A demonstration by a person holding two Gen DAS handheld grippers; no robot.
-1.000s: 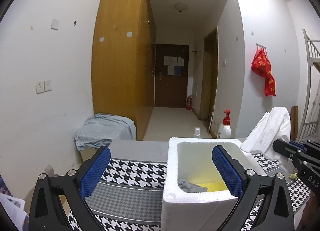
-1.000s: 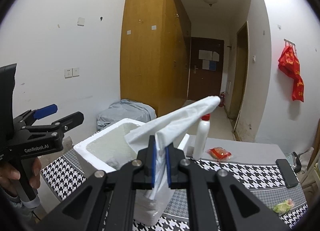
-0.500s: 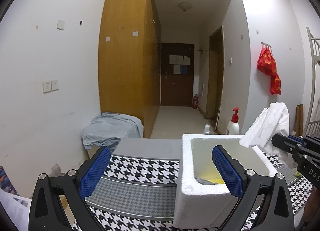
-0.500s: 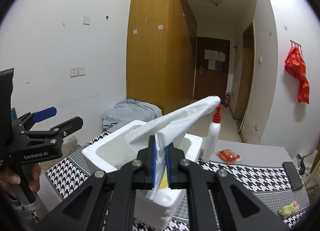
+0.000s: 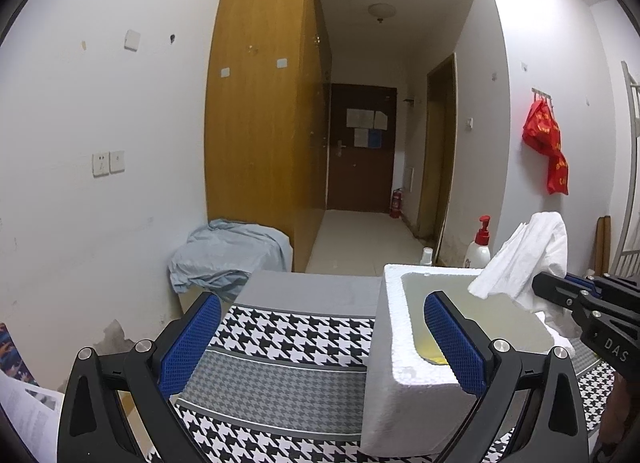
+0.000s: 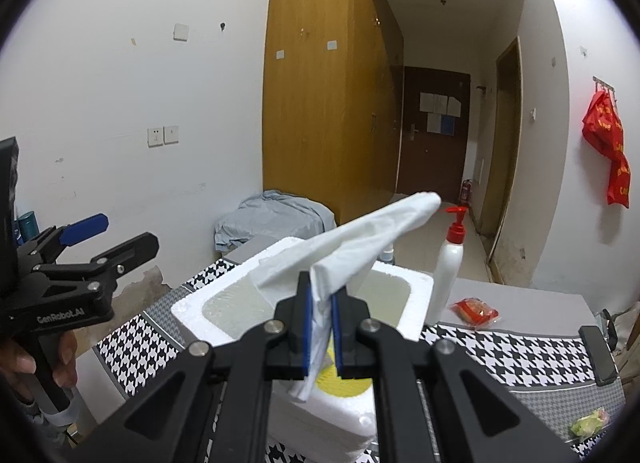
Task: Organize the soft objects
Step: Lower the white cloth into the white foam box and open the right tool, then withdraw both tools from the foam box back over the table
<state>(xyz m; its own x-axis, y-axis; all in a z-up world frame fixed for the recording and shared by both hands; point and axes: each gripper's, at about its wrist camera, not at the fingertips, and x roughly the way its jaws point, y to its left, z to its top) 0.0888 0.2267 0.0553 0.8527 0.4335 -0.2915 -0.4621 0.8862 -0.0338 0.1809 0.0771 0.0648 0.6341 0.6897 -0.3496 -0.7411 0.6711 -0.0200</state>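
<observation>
Blue fingers [image 6: 307,327] of the right gripper [image 6: 320,329] are squeezed shut on a white cloth [image 6: 360,241], low in the middle of the right wrist picture. The cloth pokes up and away to the upper right, over the white foam box [image 6: 416,303]. A short tail of it hangs down under the fingers, in front of something yellow [image 6: 340,383] inside the box.

The cloth looks light, soft and floppy. It should bend and droop, and it will not break. I think the best spot to hold it is the thick folded part, right where the fingers pinch it now.

The left gripper [image 5: 320,341] is spread wide open and holds nothing. It sits low in the left wrist picture, over the checked tabletop [image 5: 280,347], with the box at its right side.

A second ago the box sat closer to the middle of the left picture. Now it is farther right, and the grey thing inside it is hidden. The cloth is pinched the same way.
</observation>
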